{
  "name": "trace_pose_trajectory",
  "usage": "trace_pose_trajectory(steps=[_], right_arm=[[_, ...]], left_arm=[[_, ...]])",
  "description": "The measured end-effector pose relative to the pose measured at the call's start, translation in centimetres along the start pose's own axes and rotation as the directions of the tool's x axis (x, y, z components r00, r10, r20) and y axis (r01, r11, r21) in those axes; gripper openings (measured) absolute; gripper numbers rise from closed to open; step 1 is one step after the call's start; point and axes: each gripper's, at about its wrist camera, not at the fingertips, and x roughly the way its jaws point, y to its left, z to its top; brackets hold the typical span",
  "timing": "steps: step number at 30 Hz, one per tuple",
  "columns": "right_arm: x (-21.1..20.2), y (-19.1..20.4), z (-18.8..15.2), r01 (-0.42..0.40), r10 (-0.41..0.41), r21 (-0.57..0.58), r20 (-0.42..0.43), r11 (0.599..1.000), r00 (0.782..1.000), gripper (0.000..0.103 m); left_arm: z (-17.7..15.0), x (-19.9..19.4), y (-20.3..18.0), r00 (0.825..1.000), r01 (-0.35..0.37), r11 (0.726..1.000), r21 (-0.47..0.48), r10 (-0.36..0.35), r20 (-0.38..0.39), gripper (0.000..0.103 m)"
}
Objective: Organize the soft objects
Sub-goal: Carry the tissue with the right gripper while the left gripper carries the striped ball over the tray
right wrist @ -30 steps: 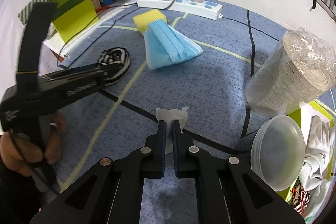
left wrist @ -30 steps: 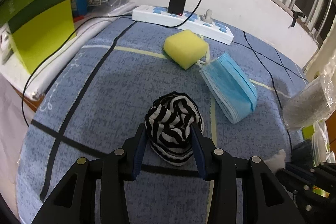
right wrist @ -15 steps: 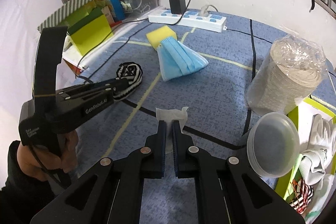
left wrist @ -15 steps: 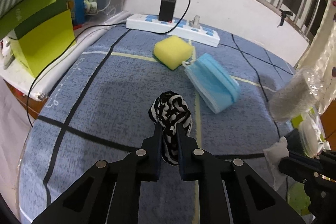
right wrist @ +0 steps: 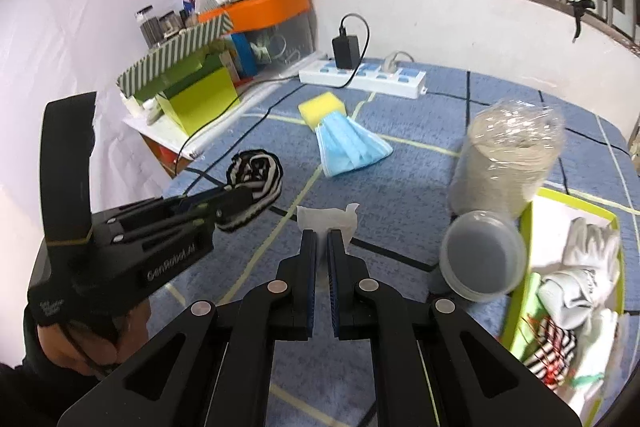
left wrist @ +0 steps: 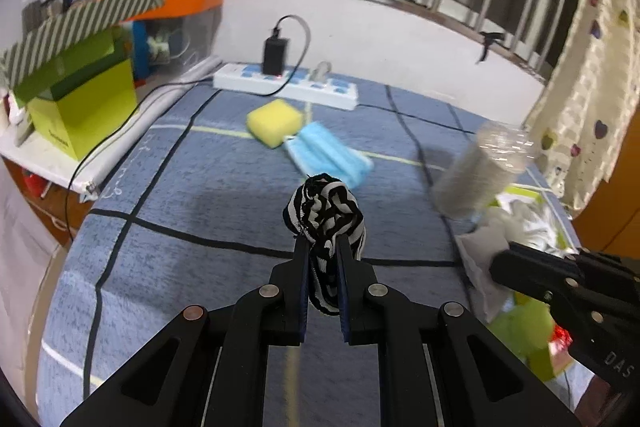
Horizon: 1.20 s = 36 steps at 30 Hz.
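A: Striped sock pinched between the left gripper's pads, bunched above the tips, clear of the blue cloth. White tissue clamped in the right gripper, jaws nearly together, also off the cloth.

B: And ahead of the left tool?

A: Just beyond the sock, a stack of blue masks lying flat, touching a yellow sponge farther on. Behind those, a white power strip with a black charger plugged in, against the wall.

B: Off to the sides?

A: Right of the left tool: a wrapped roll of cups, upright, with a clear lid nearer. Farther right, a green-rimmed box holding white gloves and striped fabric. Roll and lid between right gripper and box. Far left, green boxes on a shelf.
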Motion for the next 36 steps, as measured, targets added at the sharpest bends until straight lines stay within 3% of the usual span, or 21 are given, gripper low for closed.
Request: trace_pose_trajectory(steps=[19,36], right_arm=[[-8.7,-3.7,-3.1,0.059,-0.068,0.073,0.131,0.996,0.989,0.006],[-14.9,-10.2,-6.5,0.158,-0.196,0.218,0.165,0.963,0.966,0.006]], left_arm=[[-0.9,-5.0,-9.4,0.989,0.130,0.984,0.122,-0.137,0.055,0.011],[-2.5,-5.4,-17.3,0.963,0.259,0.937,0.233,-0.268,0.007,0.011]])
